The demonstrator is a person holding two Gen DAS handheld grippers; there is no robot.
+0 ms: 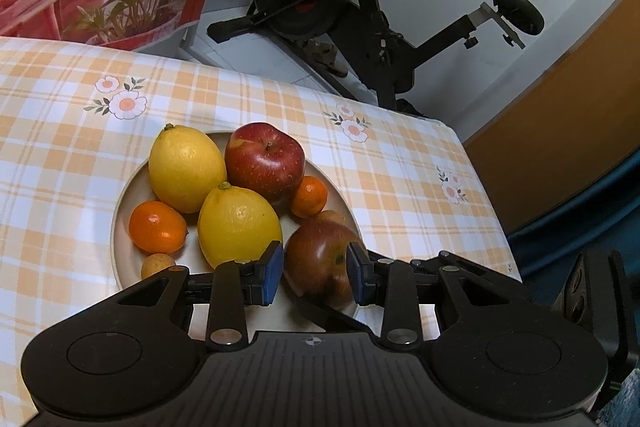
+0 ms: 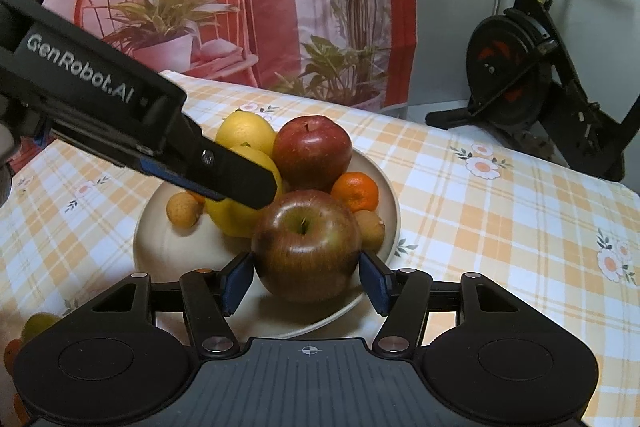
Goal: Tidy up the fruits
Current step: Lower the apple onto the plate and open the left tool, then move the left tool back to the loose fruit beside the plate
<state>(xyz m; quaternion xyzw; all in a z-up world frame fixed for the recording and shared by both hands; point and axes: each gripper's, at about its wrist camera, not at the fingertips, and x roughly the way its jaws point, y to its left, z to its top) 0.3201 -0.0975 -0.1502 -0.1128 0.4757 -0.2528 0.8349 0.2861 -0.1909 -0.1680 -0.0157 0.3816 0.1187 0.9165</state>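
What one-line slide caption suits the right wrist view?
Right gripper straddles a dark red apple on a plate of lemons, oranges and another apple.

Surface (image 1: 400, 179) under orange-and-white check cloth, flower sprigs printed on it. One pale round plate (image 1: 120, 227) sits on it, heaped with fruit. More fruit (image 2: 34, 325) at near-left edge, blurred.

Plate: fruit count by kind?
On the plate:
Apples: 2
Lemons: 2
Mandarins: 2
Small tan round fruits: 2
Total: 8
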